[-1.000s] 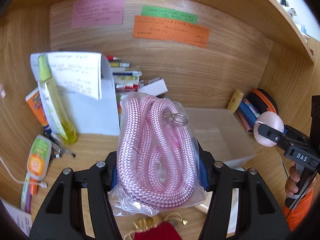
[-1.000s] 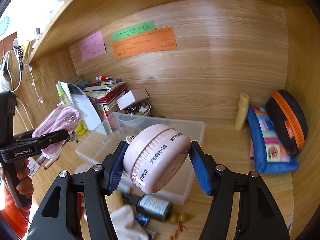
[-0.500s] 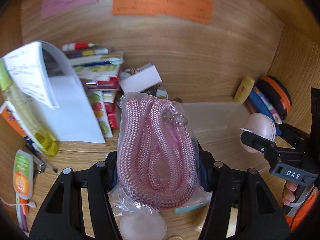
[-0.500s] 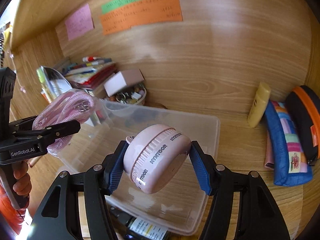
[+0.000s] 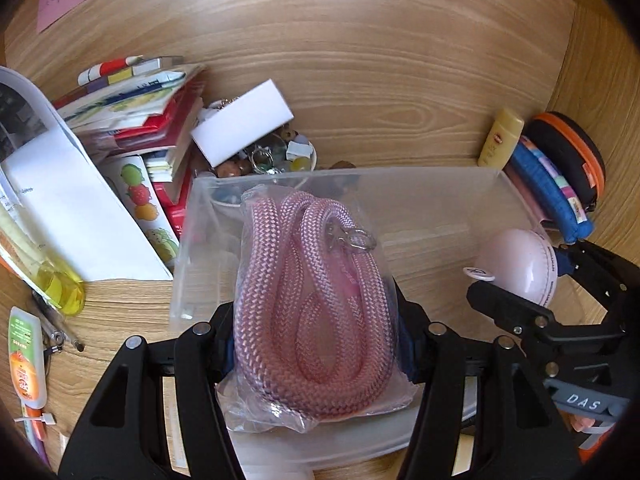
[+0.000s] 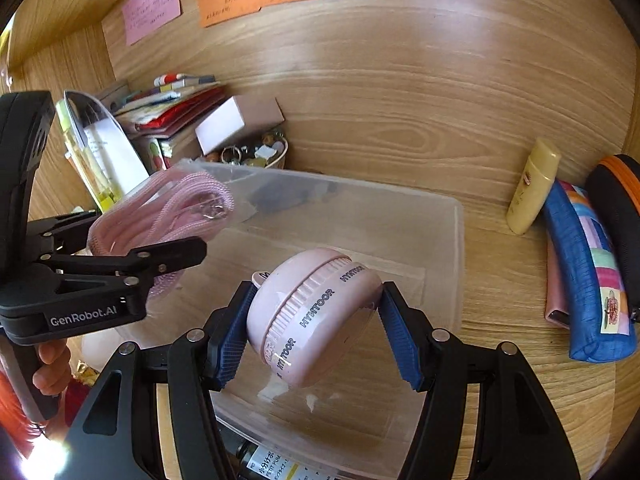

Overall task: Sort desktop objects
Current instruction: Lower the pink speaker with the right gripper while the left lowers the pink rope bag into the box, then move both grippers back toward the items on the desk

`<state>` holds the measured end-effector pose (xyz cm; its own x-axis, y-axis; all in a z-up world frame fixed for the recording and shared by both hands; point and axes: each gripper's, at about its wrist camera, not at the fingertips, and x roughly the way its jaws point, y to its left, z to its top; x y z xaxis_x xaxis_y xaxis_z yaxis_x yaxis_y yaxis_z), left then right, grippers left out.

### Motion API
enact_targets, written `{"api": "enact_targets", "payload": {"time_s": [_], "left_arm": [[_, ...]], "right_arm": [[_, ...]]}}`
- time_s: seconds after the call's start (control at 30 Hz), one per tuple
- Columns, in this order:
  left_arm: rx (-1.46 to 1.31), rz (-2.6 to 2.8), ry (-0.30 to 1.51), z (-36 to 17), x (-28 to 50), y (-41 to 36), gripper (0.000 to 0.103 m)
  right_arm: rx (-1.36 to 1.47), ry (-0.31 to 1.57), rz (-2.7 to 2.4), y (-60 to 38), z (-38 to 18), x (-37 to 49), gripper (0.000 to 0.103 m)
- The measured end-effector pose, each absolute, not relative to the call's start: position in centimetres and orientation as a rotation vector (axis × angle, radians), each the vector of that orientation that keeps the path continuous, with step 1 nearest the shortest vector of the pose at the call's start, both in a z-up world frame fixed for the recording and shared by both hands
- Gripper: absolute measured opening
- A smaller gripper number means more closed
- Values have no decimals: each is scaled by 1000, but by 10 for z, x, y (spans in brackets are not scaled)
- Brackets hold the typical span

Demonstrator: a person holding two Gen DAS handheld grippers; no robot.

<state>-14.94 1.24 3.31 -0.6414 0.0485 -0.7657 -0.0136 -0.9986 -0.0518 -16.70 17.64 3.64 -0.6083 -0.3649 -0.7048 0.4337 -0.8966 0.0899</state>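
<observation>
your left gripper (image 5: 316, 344) clamped the bagged pink rope (image 5: 310, 300), its long axis running away from you along the fingers, metal clasp (image 5: 352, 238) at the far end, over the near left part of the clear plastic bin (image 6: 456, 240); your right gripper (image 6: 316, 320) pinched the round pink case (image 6: 312, 316), tilted, lettered rim facing you, above the bin's floor; beyond the bin stood a bowl of trinkets (image 6: 256, 152) under a white box (image 6: 240, 120), stacked books (image 5: 140, 116) at left, a yellow tube (image 6: 532, 186) and pouches (image 6: 588, 264) at right.
</observation>
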Motion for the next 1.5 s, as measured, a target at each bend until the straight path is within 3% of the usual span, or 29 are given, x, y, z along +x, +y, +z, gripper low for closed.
{"api": "enact_targets", "payload": {"time_s": [0.5,0.8,1.07,1.43,1.5], "left_arm": [[-1286,2862,75,22,-154,28,60],[-1228,2901,113,31,-146,33,70],[-1126,2958,78,55,-132,27,85],[-1021,2968,127,84,-85,31,87],[-994,2988,116,87,-74,28,94]], "right_arm": [[1047,236,-2493,163,28,-167,59],[1033,231,-2504,164,29,-165,60],[937,186,-2575,175,50,-156,74],[795,209,-2621,188,87,-112,81],[783,227,-2625,190,90,-101,81]]}}
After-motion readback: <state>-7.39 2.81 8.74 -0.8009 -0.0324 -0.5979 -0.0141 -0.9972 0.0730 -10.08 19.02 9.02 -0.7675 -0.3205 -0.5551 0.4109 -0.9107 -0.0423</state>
